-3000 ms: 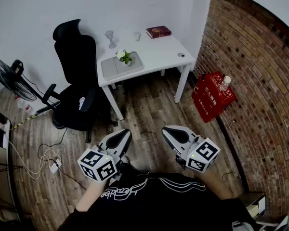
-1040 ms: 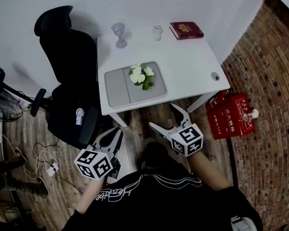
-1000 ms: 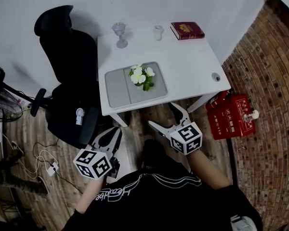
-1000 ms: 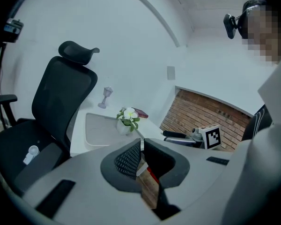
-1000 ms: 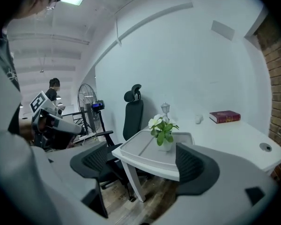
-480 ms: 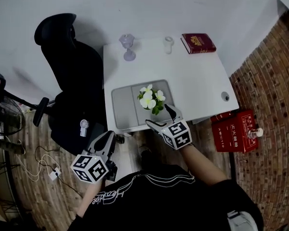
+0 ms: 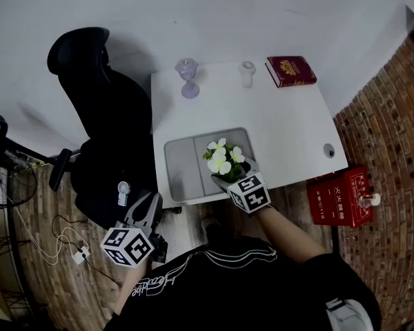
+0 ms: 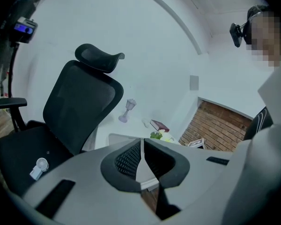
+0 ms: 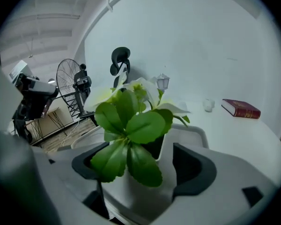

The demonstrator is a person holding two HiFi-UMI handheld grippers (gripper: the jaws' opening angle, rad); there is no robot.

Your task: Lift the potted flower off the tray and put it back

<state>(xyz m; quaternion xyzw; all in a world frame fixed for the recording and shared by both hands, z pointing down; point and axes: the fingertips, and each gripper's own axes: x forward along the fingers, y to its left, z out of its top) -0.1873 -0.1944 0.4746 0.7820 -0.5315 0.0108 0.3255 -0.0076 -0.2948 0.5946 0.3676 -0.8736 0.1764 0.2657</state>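
Note:
The potted flower [image 7: 222, 163], white blooms and green leaves in a white pot, stands at the right end of the grey tray [image 7: 183, 167] on the white table [image 7: 290, 123]. My right gripper [image 7: 231, 178] reaches in from the table's near edge. Its jaws are closing, with the pot [image 9: 131, 182] between them. A thin gap shows beside the right pad [image 9: 194, 165]; leaves hide the left pad's contact. My left gripper [image 7: 146, 209] hangs below the table's near-left corner by the chair, jaws together and empty [image 8: 141, 144].
At the back of the table stand a lilac goblet [image 7: 187, 76], a small cup [image 7: 246, 73] and a red book [image 7: 290, 70]. A black office chair [image 7: 103, 129] is left of the table. A red box [image 7: 339, 195] lies by the brick wall.
My right gripper has moved forward and down from in front of the table until its jaws straddle the pot. The left gripper has drifted left beside the chair.

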